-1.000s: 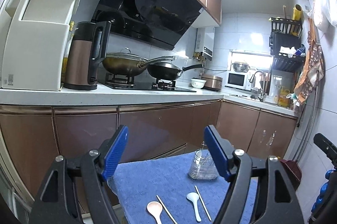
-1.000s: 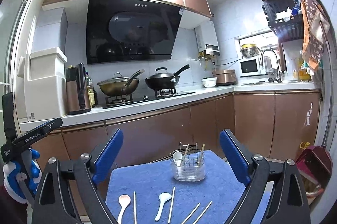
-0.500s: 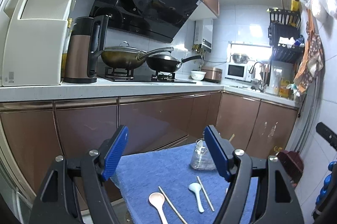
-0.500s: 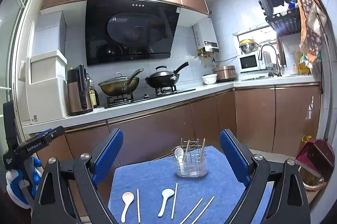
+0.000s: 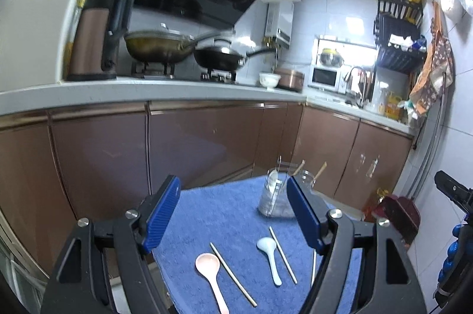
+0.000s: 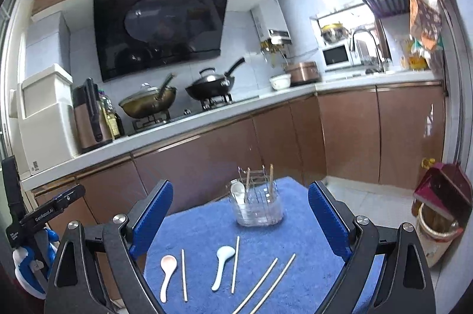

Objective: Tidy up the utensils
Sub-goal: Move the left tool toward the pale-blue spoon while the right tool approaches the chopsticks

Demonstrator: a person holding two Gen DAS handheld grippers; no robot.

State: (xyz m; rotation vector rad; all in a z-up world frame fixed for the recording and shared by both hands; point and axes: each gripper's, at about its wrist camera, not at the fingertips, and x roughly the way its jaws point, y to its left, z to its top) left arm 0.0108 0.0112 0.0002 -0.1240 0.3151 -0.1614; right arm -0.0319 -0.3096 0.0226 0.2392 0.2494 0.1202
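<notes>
Both the left gripper [image 5: 233, 213] and right gripper [image 6: 239, 219] hung wide apart, holding nothing, above the blue cloth [image 6: 207, 228]. Only the right view showed all four chopsticks [image 6: 257, 283].

The left claw's [image 5: 233, 213] right finger [image 5: 301, 213] is covering the right side of the holder [image 5: 273, 200] and, at 5 o'clock, part of a chopstick [image 5: 313, 266]. The pink spoon's [image 5: 208, 265] handle is running off the bottom edge. The wok [image 5: 158, 45] and kettle [image 5: 94, 33] at 10 o'clock are smearing with blur. In the right view, two chopsticks [image 6: 266, 283] at 6 o'clock are being cut by the bottom edge, and the contents of the holder [image 6: 258, 207] are blurring behind its clear wall.
</notes>
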